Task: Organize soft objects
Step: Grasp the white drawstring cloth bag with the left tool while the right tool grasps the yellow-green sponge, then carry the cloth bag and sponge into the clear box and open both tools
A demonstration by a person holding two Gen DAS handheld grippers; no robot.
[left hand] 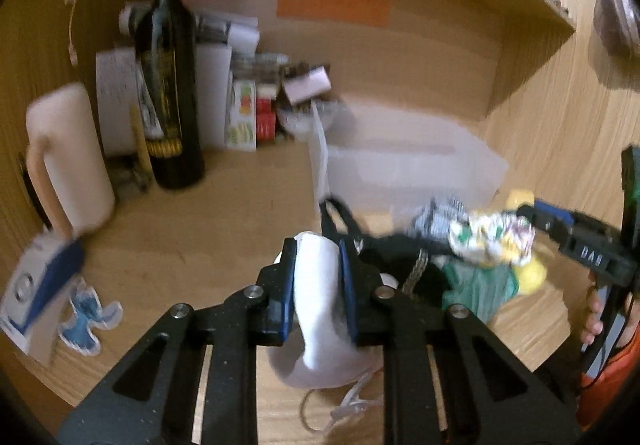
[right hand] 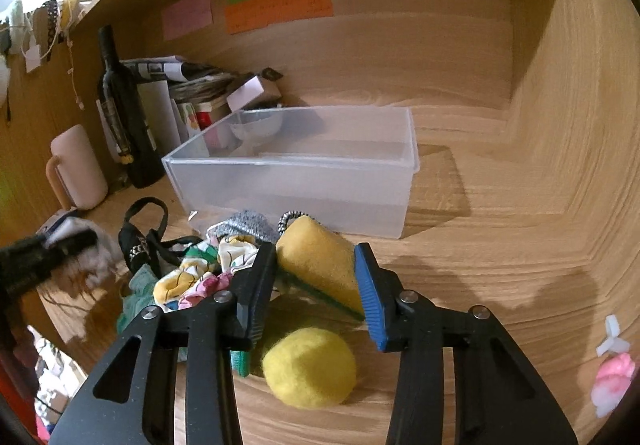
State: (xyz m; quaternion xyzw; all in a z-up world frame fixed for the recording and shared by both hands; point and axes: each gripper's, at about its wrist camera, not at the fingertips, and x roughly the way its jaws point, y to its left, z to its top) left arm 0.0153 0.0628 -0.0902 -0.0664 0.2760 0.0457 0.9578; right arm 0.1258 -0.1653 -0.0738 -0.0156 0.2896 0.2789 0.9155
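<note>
My left gripper (left hand: pixel 318 277) is shut on a white soft cloth (left hand: pixel 320 309) and holds it above the desk. My right gripper (right hand: pixel 316 285) stands around a yellow sponge (right hand: pixel 320 261); its fingers touch the sponge's two sides. In the left wrist view the right gripper (left hand: pixel 532 215) shows at the right, over the pile. A yellow felt ball (right hand: pixel 310 365) lies below the sponge. A pile of soft things lies left of it: a floral cloth (right hand: pixel 200 277), a grey knit piece (right hand: pixel 248 227), a green cloth (right hand: pixel 138 291) and a black strap (right hand: pixel 140 241). A clear plastic bin (right hand: pixel 296 173) stands behind the pile.
A dark wine bottle (left hand: pixel 170 77), a pink mug (left hand: pixel 70 161), papers and small boxes (left hand: pixel 248 113) crowd the back left corner. A blue-white box (left hand: pixel 36 293) and a blue sticker (left hand: pixel 86 319) lie at the left. A pink-white fluffy thing (right hand: pixel 612 381) lies far right.
</note>
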